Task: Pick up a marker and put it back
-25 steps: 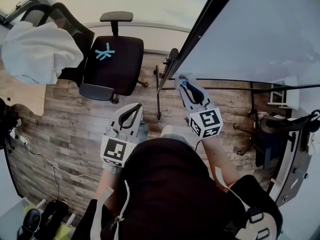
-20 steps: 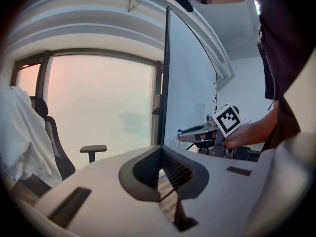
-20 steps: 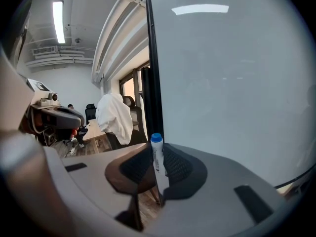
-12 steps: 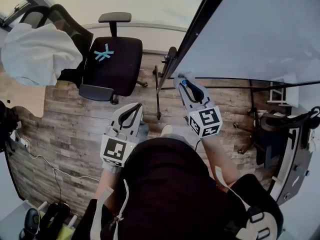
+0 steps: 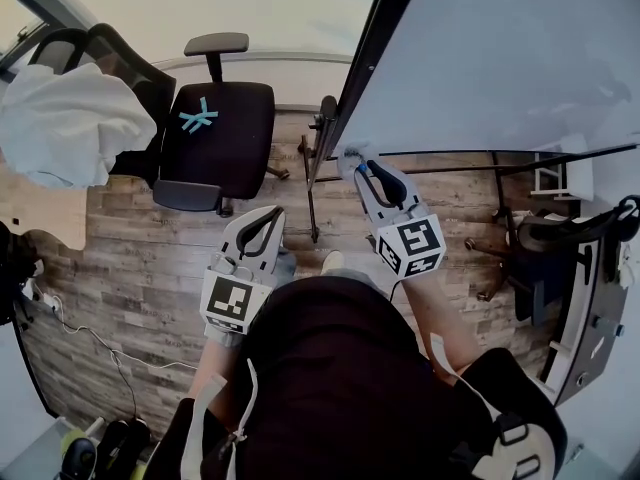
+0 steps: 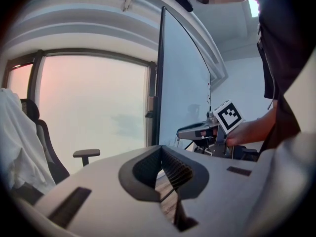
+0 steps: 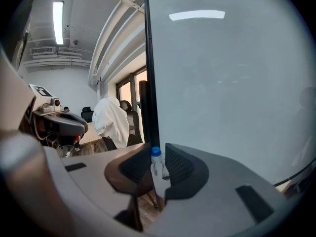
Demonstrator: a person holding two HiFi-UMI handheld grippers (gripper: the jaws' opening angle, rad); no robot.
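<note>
- Head view, item 1, right tongs (image 5: 364, 164): reaching out toward 1 o'clock from the person's torso. The tips are lying at the lower left corner of the whiteboard (image 5: 500, 58).
- Right gripper view, item 2, marker (image 7: 156, 166): white barrel with a blue cap, standing upright between the two ribbed pads. The cap is poking out past the tips toward 12 o'clock. The jaws are pressing on the barrel from 9 and 3 o'clock, narrowed to its width, and are holding it. The whiteboard's dark frame edge is running just behind it.
- Left gripper view, item 3, left tongs (image 6: 161, 157): the jaws are meeting at the tips with nothing between them, and only floor planks are showing through the slot below. In the head view these tongs are hanging at 10 o'clock of the torso, well apart from the whiteboard.
- Surroundings: a black office chair (image 5: 215, 128) is standing at 11 o'clock on the wood floor (image 5: 130, 228). A white cloth (image 5: 60, 118) is draping over a second chair at 10 o'clock.
- Handling, as a judgement: the marker is looking light and stiff, with a smooth plastic barrel that is likely slippery. The mid-barrel is the sounder place to grip, since the cap could pull off. A firm squeeze is unlikely to harm it.
- Stage, as a judgement: the marker is in hand and the putting back is not yet done. A thin dark rail (image 5: 480, 152) is running along the board's lower edge toward 3 o'clock. Whether it is the marker's resting place is not clear.
</note>
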